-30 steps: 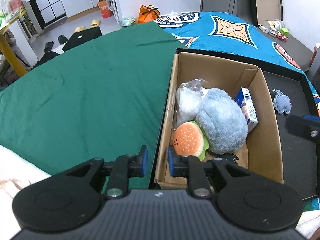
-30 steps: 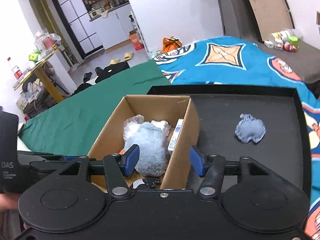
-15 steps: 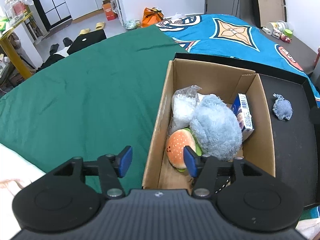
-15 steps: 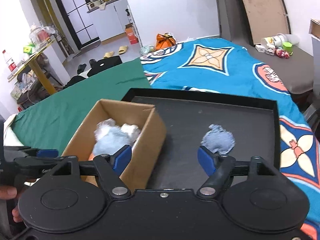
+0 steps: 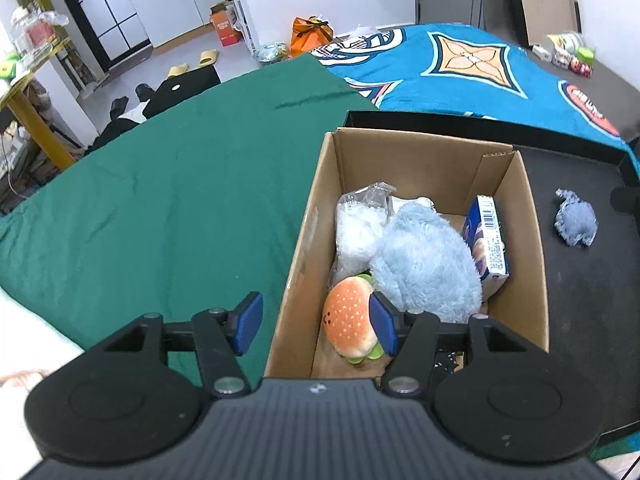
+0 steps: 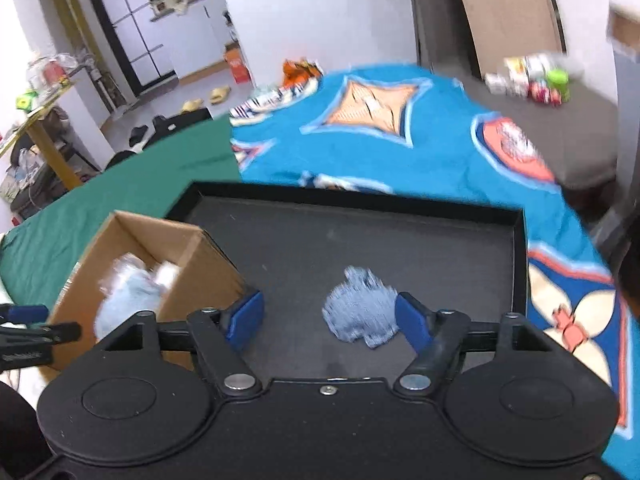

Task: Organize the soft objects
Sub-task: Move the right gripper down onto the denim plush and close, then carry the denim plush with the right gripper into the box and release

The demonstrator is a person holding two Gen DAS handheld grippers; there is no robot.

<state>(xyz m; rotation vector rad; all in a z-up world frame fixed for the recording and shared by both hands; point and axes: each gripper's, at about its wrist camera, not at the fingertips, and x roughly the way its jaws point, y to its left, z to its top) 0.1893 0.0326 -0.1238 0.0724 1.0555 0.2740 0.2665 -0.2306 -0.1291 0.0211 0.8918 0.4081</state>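
The left claw (image 5: 316, 328) hangs over the near left corner of the cardboard box (image 5: 536, 264), its jaws spread and gripping nothing: one blue pad sits outside the box wall above the green cloth (image 5: 160, 208), the other inside the box, right next to the burger plush (image 5: 350, 328). The burger plush lies at the near end of the box against a big fluffy light-blue plush (image 5: 428, 264), with a clear plastic bag of white stuffing (image 5: 358, 228) behind them and a small blue printed carton (image 5: 488, 240) standing along the right wall. The box rests in the left part of a shallow black tray (image 6: 400, 236), which lies on a bed covered by the green cloth and a bright blue patterned blanket (image 6: 400, 136). The right claw (image 6: 330, 320) hovers low over the open tray floor to the right of the box; its jaws are closing, and the small grey-blue fuzzy toy (image 6: 360, 312) lies on the tray between the two blue pads, closer to the right one, though the blur makes it unclear whether either pad touches it. In the left wrist view the same toy (image 5: 576, 224) lies alone on the tray, well apart from the box.
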